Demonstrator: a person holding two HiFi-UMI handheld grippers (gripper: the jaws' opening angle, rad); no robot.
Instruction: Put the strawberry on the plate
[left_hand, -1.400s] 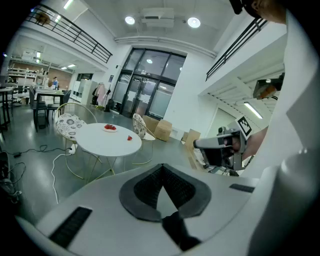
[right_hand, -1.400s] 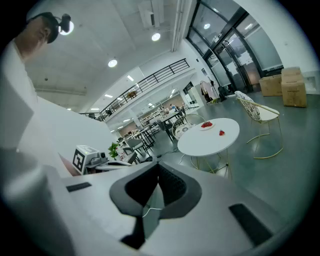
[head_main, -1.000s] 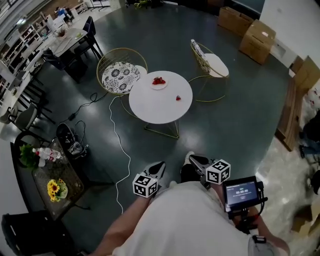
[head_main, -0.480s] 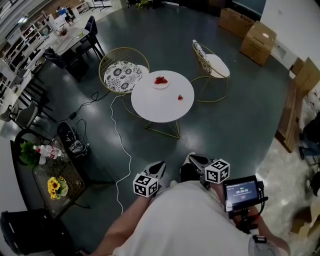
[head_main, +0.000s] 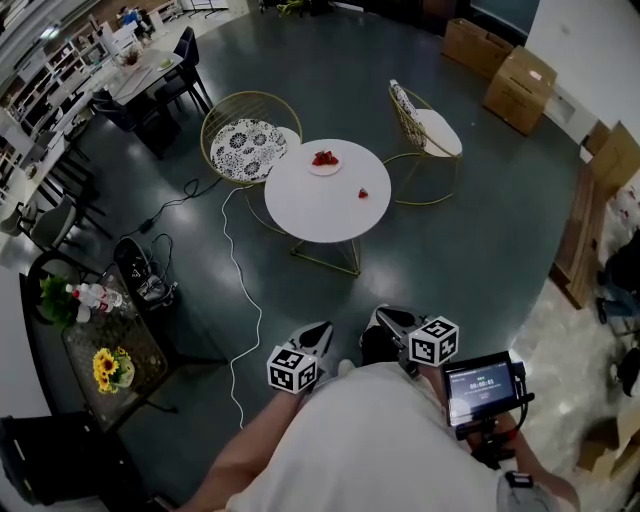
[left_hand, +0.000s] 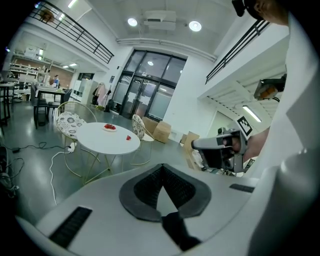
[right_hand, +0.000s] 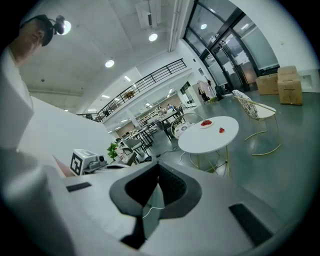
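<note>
Left gripper and right gripper: jaws closed on nothing. Well ahead, the round desk carries a strawberry and a plate, flanked by wire chairs.

**One strawberry alone on the table, apart from the plate**

A single strawberry lies on the bare top of the round white table, near the right edge in the head view. It is small and red; its pose is too small to tell. The plate is small, round and pale and stands near the far edge, well apart from it. A little heap of red fruits lies on the plate.
</note>
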